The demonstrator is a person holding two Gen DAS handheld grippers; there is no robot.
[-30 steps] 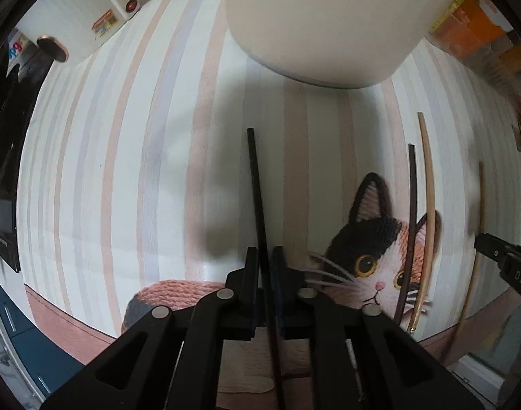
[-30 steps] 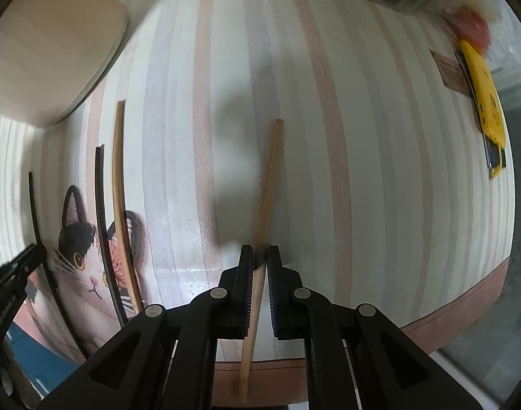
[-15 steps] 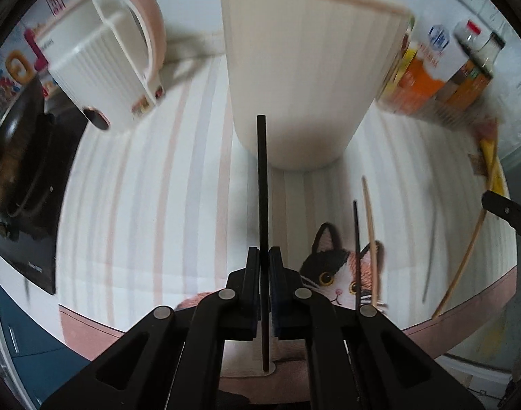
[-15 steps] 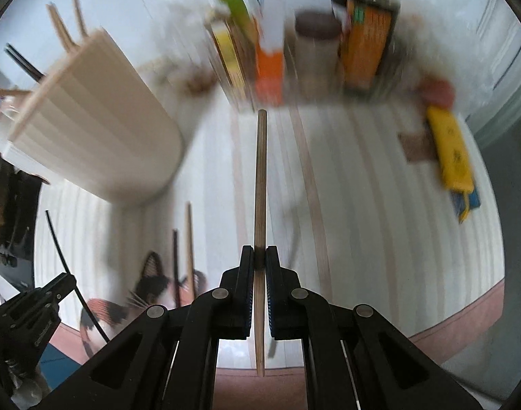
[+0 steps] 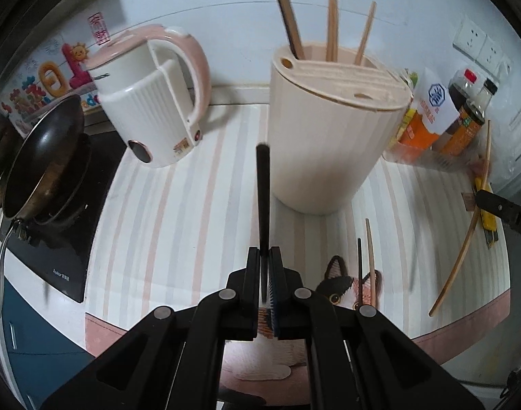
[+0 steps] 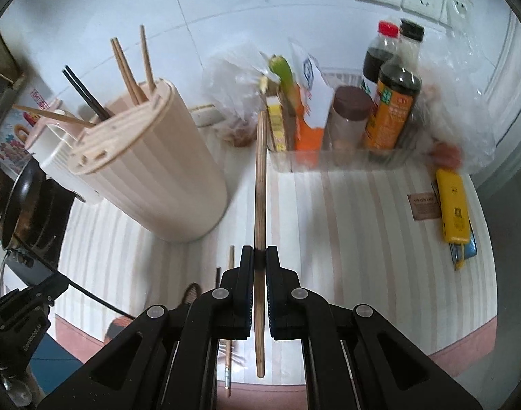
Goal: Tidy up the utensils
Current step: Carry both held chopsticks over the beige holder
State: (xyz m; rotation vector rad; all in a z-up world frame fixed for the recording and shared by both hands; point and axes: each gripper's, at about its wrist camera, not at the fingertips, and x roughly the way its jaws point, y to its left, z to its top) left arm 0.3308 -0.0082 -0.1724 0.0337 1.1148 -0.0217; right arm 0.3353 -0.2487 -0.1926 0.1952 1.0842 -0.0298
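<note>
My left gripper [image 5: 264, 259] is shut on a black chopstick [image 5: 262, 198] and holds it in the air, pointing at the cream utensil holder [image 5: 328, 130]. My right gripper [image 6: 259, 259] is shut on a wooden chopstick [image 6: 260, 184], also lifted, to the right of the holder [image 6: 151, 171]. Several wooden and black chopsticks stand in the holder's slots. One black chopstick [image 5: 359, 266] and one wooden chopstick [image 5: 370, 259] lie on the cat-print mat [image 5: 342, 287].
A pink-and-white kettle [image 5: 151, 102] stands left of the holder. A dark pan [image 5: 45, 157] sits on a black cooktop at far left. A clear tray of bottles and packets [image 6: 356, 123] stands at the back right. A yellow object [image 6: 453, 212] lies at right.
Both grippers have risen from the table, each lifting its chopstick, and tilted up so the holder's top and the back wall have come into view.
</note>
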